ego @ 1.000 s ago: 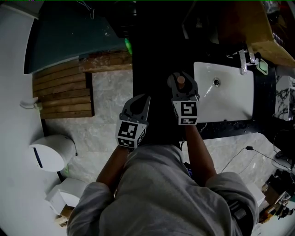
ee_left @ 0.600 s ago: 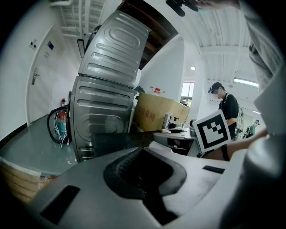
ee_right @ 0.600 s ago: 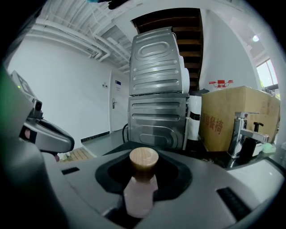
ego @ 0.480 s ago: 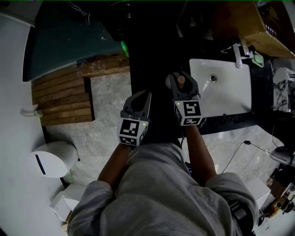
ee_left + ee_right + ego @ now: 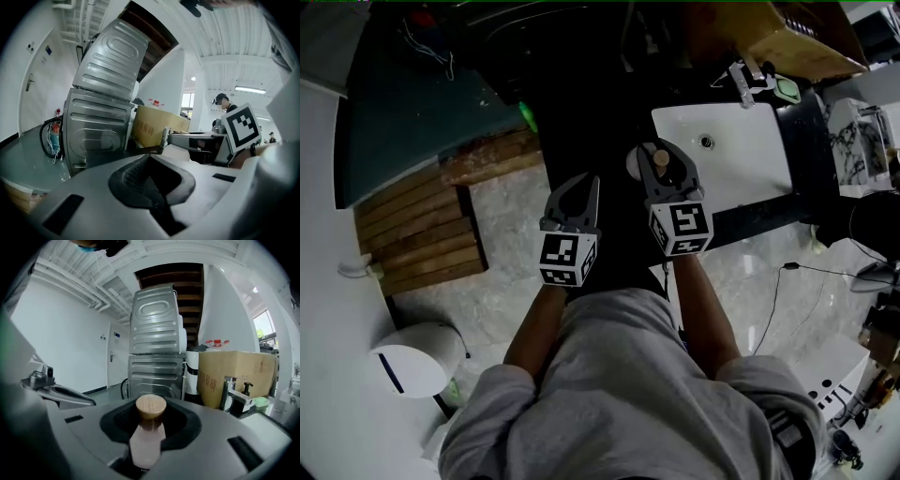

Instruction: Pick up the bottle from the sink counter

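A pale bottle [image 5: 146,439] with a round wooden cap [image 5: 151,408] stands upright between the jaws of my right gripper [image 5: 662,152], which is shut on it. In the head view only the cap [image 5: 660,158] shows, held in the air to the left of the white sink [image 5: 741,164]. My left gripper [image 5: 587,185] hovers beside the right one, a little lower in the picture. Its jaws meet at the tips [image 5: 150,155] with nothing between them.
A faucet [image 5: 748,80] stands at the sink's far edge, with a black counter [image 5: 750,220] around the basin. Ahead are stacked silver machines [image 5: 154,352] and a cardboard box [image 5: 234,376]. Wooden slats [image 5: 412,230], a white round bin [image 5: 412,356] and a cable [image 5: 778,291] are on the floor.
Both grippers have risen slightly, the right one still carrying the bottle. The sink and floor have slid left and turned in the head view.
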The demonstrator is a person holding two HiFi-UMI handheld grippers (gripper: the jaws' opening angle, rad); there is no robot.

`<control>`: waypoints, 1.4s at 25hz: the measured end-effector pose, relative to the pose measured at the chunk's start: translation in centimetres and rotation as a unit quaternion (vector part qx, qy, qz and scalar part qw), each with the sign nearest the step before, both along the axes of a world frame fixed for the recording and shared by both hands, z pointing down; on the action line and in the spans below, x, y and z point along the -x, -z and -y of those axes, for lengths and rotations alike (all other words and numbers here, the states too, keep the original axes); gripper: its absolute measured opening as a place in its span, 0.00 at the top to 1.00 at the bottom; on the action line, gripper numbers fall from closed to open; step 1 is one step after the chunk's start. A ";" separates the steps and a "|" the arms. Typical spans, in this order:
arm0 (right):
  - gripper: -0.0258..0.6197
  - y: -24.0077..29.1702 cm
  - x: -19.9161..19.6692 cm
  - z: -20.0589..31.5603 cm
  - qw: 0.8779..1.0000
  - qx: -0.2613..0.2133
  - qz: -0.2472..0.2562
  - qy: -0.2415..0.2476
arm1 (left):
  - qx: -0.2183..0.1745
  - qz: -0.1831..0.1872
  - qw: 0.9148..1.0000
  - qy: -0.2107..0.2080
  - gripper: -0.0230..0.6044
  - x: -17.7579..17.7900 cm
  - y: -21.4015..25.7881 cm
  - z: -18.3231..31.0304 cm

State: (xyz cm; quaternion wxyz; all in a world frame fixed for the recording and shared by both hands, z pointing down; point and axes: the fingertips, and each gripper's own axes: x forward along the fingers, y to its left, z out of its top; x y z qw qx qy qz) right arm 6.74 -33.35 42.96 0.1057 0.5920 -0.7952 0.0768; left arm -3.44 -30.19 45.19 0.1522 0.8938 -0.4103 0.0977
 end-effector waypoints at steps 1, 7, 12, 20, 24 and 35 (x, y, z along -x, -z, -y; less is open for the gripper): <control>0.77 0.5 -0.2 -0.5 1.000 -0.003 -0.001 -0.003 | -0.003 -0.002 1.000 -0.003 0.94 -0.2 0.3 -0.2; 0.77 3.3 -1.7 -3.6 1.000 -0.016 -0.012 -0.018 | -0.023 0.007 0.999 -0.023 0.94 -1.4 2.0 -2.0; 0.77 5.2 -2.4 -5.9 0.999 -0.025 -0.013 -0.038 | -0.048 -0.007 0.998 -0.043 0.94 -2.1 4.2 -3.5; 0.78 5.8 -5.0 -9.5 0.997 -0.032 0.006 -0.070 | -0.050 -0.016 0.996 -0.077 0.94 -5.5 4.3 -5.8; 0.77 6.3 -8.4 -10.2 0.995 -0.041 0.007 -0.086 | -0.066 -0.016 0.994 -0.088 0.94 -8.2 5.2 -5.6; 0.77 8.0 -15.8 -9.2 0.998 -0.047 0.002 -0.031 | -0.091 -0.003 0.995 -0.033 0.94 -16.6 7.3 -3.2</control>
